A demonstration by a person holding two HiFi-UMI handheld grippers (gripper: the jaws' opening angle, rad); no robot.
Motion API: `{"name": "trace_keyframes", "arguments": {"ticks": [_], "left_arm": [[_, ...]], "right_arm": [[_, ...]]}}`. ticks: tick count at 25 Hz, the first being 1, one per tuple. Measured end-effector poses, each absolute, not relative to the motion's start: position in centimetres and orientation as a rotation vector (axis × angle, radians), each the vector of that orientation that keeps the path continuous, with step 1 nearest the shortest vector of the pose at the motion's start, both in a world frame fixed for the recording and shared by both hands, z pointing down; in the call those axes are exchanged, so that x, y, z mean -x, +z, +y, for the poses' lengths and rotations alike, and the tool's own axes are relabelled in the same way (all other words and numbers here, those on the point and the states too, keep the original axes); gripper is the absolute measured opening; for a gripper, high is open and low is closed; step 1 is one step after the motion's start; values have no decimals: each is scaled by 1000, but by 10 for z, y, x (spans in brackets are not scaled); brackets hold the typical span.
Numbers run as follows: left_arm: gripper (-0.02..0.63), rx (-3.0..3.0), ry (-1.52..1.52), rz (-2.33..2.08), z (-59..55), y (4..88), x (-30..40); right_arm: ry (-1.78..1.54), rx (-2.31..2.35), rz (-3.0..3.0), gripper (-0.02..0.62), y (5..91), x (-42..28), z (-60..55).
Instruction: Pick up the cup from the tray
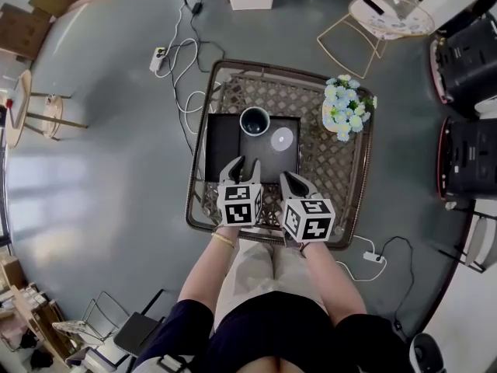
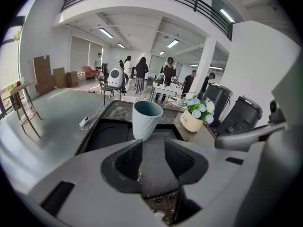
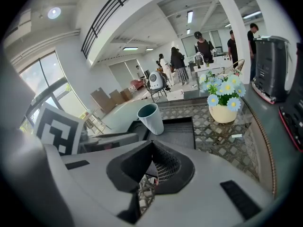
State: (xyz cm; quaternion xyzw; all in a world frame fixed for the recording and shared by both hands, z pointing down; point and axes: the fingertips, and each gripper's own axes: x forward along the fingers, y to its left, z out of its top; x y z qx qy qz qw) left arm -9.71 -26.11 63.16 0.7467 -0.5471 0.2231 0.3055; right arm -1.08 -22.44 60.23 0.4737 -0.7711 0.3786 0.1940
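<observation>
A pale blue-grey cup (image 1: 255, 120) stands upright at the far edge of the black tray (image 1: 225, 142) on a lattice-top table. My left gripper (image 1: 242, 166) hovers over the tray's near edge, a short way in front of the cup, its jaws a little apart with nothing between them. In the left gripper view the cup (image 2: 147, 118) rises straight ahead of the gripper (image 2: 152, 143). My right gripper (image 1: 292, 179) sits beside it over the tray's near right corner, shut and empty. The right gripper view has the cup (image 3: 150, 118) ahead, slightly left of the gripper (image 3: 150, 144).
A white disc (image 1: 282, 138) lies on the tray right of the cup. A pot of blue and white flowers (image 1: 344, 109) stands at the table's far right corner. Cables and a power strip (image 1: 158, 57) lie on the floor at left. People stand far off.
</observation>
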Motion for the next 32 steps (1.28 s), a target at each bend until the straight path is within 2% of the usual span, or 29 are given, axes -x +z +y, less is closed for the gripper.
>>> {"name": "trace_keyframes", "arguments": {"ticks": [4, 7, 9, 20, 23, 32], "left_arm": [[249, -2005, 603, -1435, -295, 657, 92], [373, -2052, 632, -1457, -321, 671, 86], [402, -2068, 640, -1482, -336, 678, 85], [416, -2068, 630, -1536, -385, 699, 82], [391, -2082, 646, -1553, -387, 700, 81], [382, -2076, 641, -1562, -383, 693, 83]], "right_arm": [[1095, -1357, -2133, 9, 615, 6, -235], [1114, -1370, -2118, 9, 624, 3, -243], [1129, -1374, -2110, 9, 629, 3, -246], [1176, -1375, -2067, 9, 652, -3, -254], [1183, -1367, -2060, 9, 656, -3, -252], [1172, -1363, -2070, 9, 651, 0, -250]]}}
